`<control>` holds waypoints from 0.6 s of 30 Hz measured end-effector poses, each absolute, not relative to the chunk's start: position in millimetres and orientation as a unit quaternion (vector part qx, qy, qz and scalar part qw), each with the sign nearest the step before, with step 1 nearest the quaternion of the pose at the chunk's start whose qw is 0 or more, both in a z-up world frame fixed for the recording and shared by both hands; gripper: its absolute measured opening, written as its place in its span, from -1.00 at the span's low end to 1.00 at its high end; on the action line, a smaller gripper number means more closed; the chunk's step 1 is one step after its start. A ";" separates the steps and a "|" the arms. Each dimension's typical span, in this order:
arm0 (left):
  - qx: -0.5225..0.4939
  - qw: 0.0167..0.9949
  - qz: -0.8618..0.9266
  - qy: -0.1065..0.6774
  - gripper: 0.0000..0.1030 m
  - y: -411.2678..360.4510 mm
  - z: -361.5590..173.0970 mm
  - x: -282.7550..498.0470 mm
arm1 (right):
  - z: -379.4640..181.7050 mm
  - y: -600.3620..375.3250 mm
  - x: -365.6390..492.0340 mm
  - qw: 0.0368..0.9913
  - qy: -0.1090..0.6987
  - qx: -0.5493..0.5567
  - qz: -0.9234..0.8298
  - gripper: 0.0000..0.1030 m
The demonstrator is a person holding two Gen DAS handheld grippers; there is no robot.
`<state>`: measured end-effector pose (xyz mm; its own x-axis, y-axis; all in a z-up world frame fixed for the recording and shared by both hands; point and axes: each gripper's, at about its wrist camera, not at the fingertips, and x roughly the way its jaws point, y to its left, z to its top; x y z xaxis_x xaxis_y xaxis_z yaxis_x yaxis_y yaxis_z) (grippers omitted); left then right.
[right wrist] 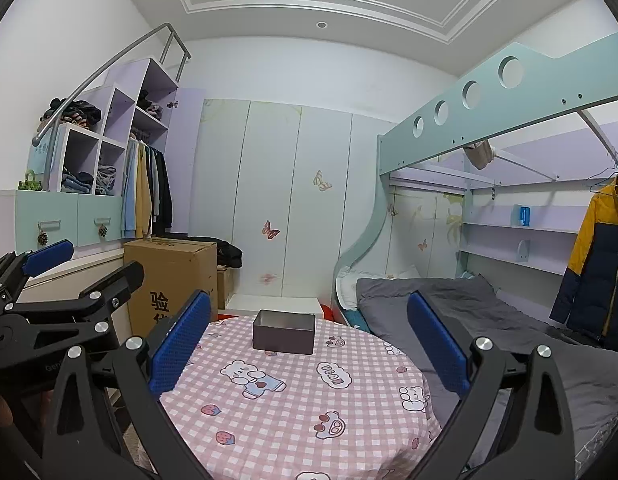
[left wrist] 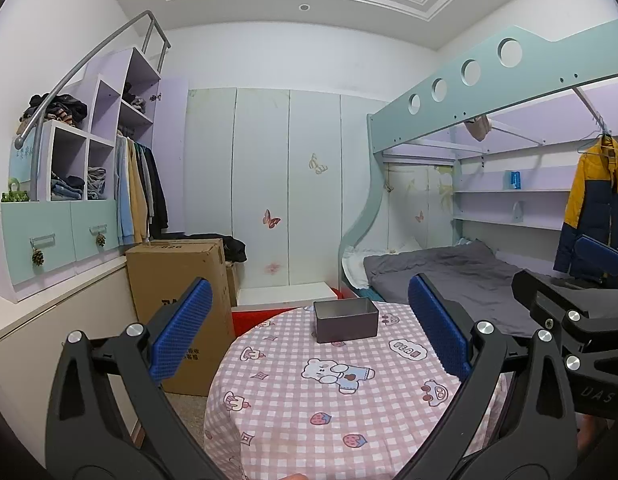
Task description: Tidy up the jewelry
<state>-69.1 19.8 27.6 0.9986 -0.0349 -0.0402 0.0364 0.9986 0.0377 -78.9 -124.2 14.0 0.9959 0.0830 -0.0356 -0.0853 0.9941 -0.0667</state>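
Both hand-held grippers, left (left wrist: 309, 332) and right (right wrist: 309, 336), hover jaws apart above the worktop (left wrist: 293, 412), ready for the open tin (left wrist: 346, 319) near its far edge

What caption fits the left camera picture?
Open left gripper above a pink checked tablecloth with an open grey tin box.

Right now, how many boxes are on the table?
1. A grey box stands open-topped on the far part of the table, apart from both open grippers. Its inside is mostly hidden, and no jewelry shows on the cloth.
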 end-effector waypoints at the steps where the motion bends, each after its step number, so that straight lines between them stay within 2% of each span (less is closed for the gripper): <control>1: 0.018 0.999 -0.018 0.020 0.87 20.1 27.4 -69.5 | 14.2 -124.3 -79.3 0.998 0.016 -0.034 0.042 0.83; 18: 0.022 0.999 -0.018 0.022 0.87 20.8 27.7 -69.9 | 11.4 -130.4 -79.1 0.998 0.020 -0.032 0.040 0.84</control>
<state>-69.9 20.8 27.7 0.9984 -0.0356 -0.0440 0.0374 0.9984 0.0430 -79.1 -130.4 11.4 0.9960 0.0791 -0.0418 -0.0816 0.9948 -0.0617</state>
